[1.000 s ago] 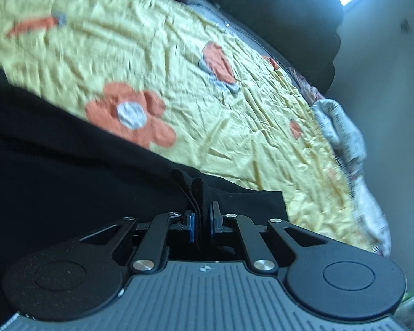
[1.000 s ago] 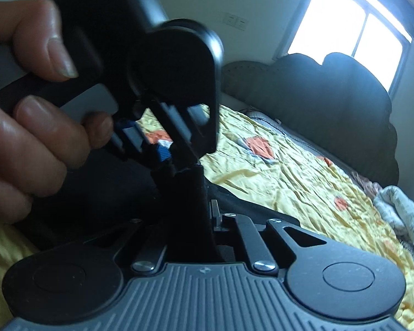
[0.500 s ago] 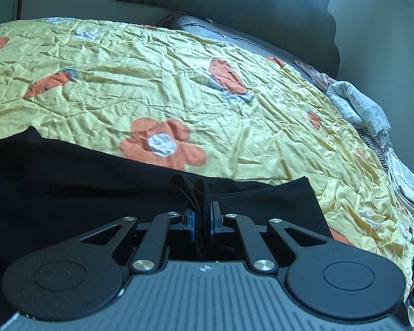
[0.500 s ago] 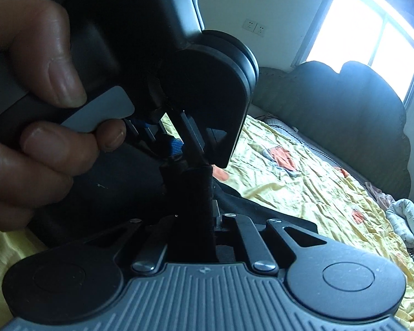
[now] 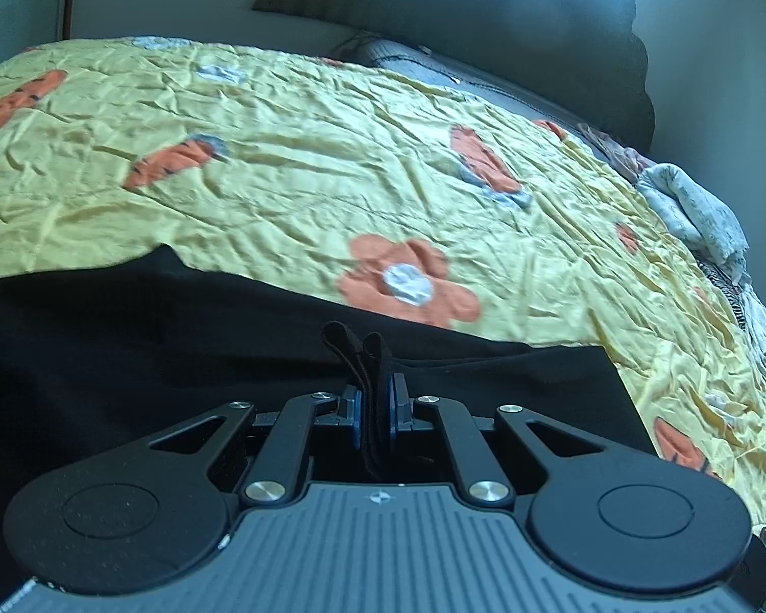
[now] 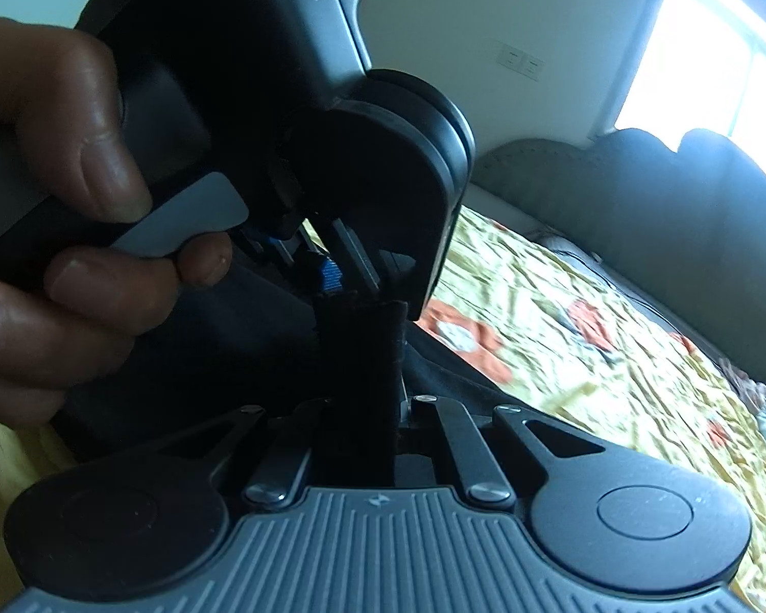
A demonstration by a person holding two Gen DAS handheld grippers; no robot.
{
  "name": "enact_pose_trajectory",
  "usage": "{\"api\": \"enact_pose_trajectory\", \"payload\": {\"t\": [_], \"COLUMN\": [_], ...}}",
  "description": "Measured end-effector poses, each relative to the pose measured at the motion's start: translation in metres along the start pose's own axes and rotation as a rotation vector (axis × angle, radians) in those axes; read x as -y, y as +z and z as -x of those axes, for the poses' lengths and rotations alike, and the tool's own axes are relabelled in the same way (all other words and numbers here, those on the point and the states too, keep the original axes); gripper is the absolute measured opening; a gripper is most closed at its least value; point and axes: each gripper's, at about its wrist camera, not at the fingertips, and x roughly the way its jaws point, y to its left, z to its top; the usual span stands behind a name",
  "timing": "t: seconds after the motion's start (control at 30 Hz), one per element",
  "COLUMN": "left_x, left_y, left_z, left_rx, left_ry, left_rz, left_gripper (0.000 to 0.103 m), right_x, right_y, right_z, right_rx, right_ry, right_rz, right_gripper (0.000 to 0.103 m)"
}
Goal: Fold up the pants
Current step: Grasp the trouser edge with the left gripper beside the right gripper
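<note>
Black pants point(image 5: 127, 347) lie spread over a yellow flowered bedspread point(image 5: 306, 163). My left gripper point(image 5: 375, 403) is shut on a bunched edge of the pants, which sticks up between its blue pads. My right gripper point(image 6: 367, 408) is shut on a thick fold of the same black pants point(image 6: 362, 357). The left gripper point(image 6: 327, 276) and the hand holding it fill the upper left of the right wrist view, very close above the right gripper.
A dark padded headboard point(image 5: 485, 15) stands at the far end of the bed. Crumpled light clothes point(image 5: 689, 209) lie along the bed's right edge. A bright window point(image 6: 715, 51) is behind the headboard.
The left gripper has tilted and shifted, so more of the bedspread's far side and the wall show. In the right wrist view the left gripper has drawn closer. Both keep hold of the pants.
</note>
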Motion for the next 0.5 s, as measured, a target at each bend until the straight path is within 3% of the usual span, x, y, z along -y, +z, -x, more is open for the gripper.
{"api": "enact_pose_trajectory", "payload": {"t": [0.5], "left_x": [-0.027], "left_y": [0.000], "left_z": [0.010], "left_rx": [0.046], "left_ry": [0.024], "left_rz": [-0.038], "left_gripper": [0.008], "right_x": [0.008], "right_y": [0.000], "right_z": [0.007], "right_rx": [0.017], "right_ry": [0.054], "right_rz": [0.023], "right_gripper": [0.005]}}
